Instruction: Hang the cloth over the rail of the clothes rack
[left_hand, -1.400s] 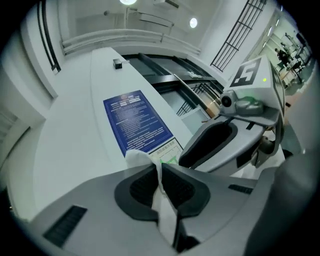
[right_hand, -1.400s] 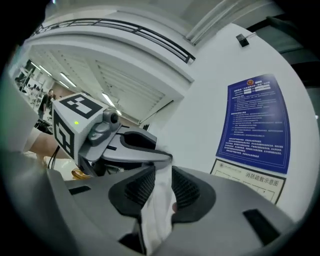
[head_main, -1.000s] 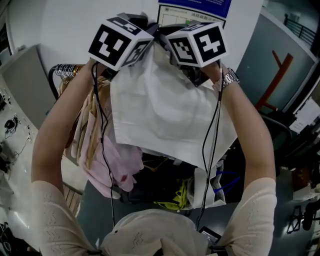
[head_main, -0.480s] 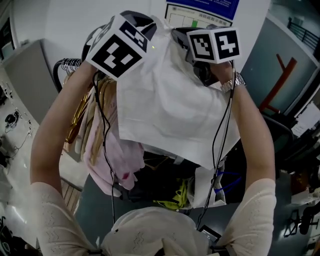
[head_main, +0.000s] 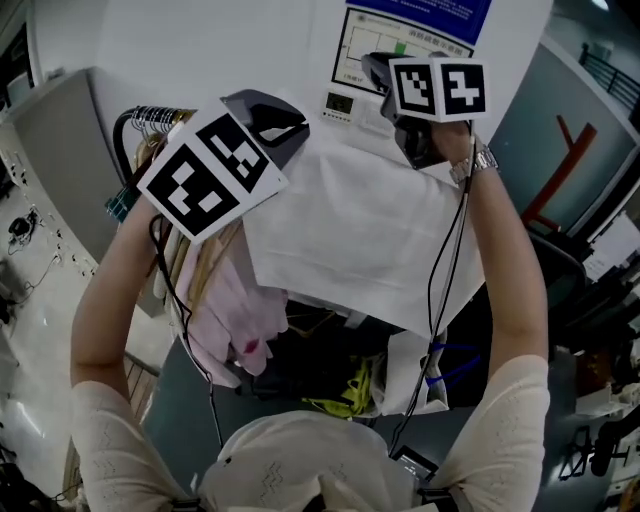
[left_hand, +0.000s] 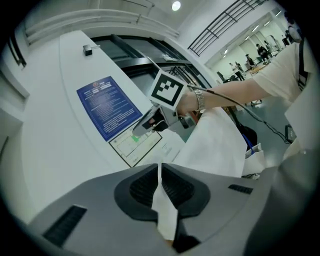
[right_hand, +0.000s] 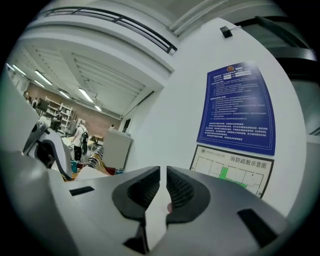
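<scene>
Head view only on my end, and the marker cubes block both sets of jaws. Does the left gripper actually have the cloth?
Observer: Yes. The left gripper view shows the left gripper shut on the white cloth, with an edge pinched between its jaws.
Operator: And the right one?
Observer: The right gripper is shut on the cloth too. White fabric fills the gap between its jaws.
Operator: Anyone close by?
Observer: Nobody close. The right gripper view shows a person standing far off, beyond the hangers.
</scene>
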